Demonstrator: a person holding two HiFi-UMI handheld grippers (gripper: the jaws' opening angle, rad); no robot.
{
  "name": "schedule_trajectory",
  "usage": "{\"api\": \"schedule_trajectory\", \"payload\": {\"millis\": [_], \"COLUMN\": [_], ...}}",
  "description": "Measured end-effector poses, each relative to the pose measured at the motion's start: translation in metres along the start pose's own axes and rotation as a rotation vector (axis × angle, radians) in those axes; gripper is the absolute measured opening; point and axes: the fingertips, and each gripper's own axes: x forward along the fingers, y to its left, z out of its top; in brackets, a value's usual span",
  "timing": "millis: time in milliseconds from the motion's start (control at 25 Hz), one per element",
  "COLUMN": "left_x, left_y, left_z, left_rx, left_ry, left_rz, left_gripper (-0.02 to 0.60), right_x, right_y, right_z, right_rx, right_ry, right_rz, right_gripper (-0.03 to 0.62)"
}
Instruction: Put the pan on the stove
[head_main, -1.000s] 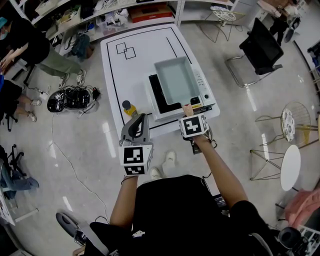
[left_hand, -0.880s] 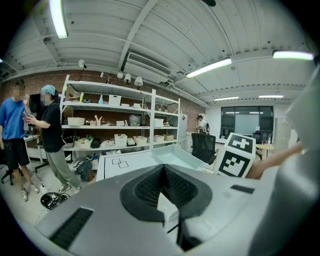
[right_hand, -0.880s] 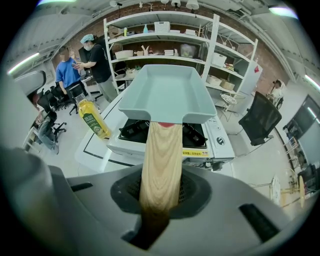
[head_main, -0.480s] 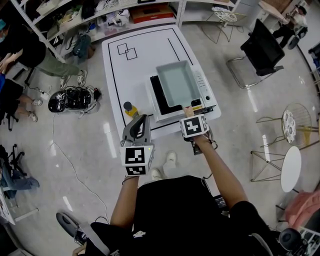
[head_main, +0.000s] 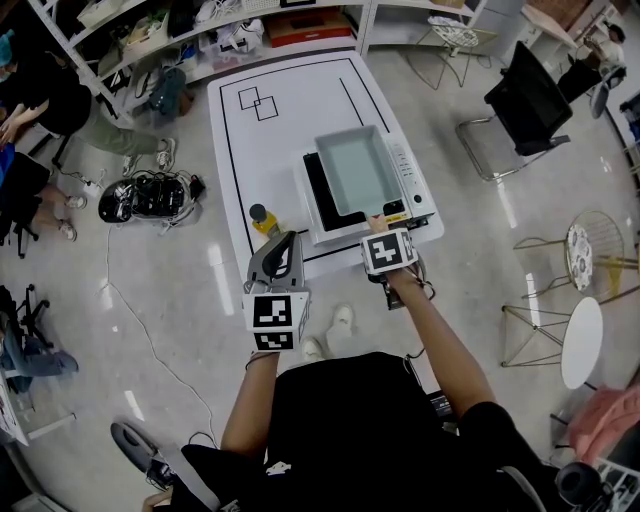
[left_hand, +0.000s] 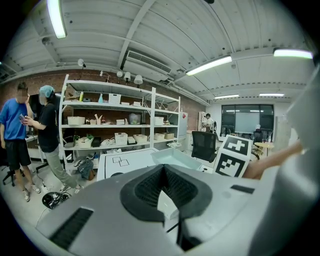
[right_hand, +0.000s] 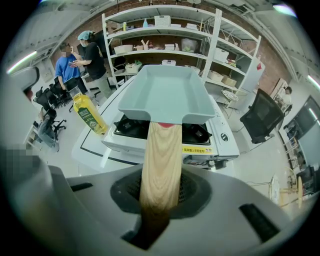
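Note:
A pale blue-green rectangular pan (head_main: 355, 168) (right_hand: 165, 95) sits over the right part of the black burner top of the white stove (head_main: 405, 172) (right_hand: 222, 139). Whether it rests on the burner I cannot tell. Its wooden handle (head_main: 376, 221) (right_hand: 161, 160) points toward me, and my right gripper (head_main: 381, 233) (right_hand: 161, 186) is shut on it at the table's near edge. My left gripper (head_main: 288, 238) (left_hand: 163, 168) hovers off the near left edge of the table, jaws together with nothing in them.
The stove stands on a white table (head_main: 280, 130) marked with black lines. A yellow oil bottle (head_main: 262, 219) (right_hand: 90, 114) stands near the table's front left, close to my left gripper. Shelves (head_main: 200, 40), seated people, a black chair (head_main: 525, 95) and floor cables surround the table.
The pan and both grippers stay about where they were; only the head view has shifted slightly.

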Motion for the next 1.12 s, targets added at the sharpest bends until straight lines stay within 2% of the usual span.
{"api": "schedule_trajectory", "payload": {"millis": [320,480,640,840,1120], "left_x": [0.001,0.004,0.005,0.006,0.008], "left_y": [0.0,0.0,0.004,0.004,0.003], "left_z": [-0.005,-0.007,-0.008,-0.009,-0.011], "left_rx": [-0.006,-0.008,-0.012,-0.018,-0.014], "left_ry": [0.008,0.014,0.018,0.021,0.029], "left_rz": [0.008,0.011,0.017,0.015,0.01], "left_gripper": [0.011,0.011,0.011,0.011,0.011], "right_x": [0.005,0.005,0.008,0.006,0.003], "right_y": [-0.001,-0.009,-0.002,-0.004,-0.003], "right_z": [-0.001,-0.009,0.001,-0.003,0.006], "right_rx": [0.002,0.016,-0.004,0.003,-0.01], "right_ry": [0.007,0.045,0.013,0.042,0.041], "right_rz": [0.008,-0.029,0.008,-0.01,0.008], "right_gripper": [0.057,0.057,0.057,0.058,0.069]}}
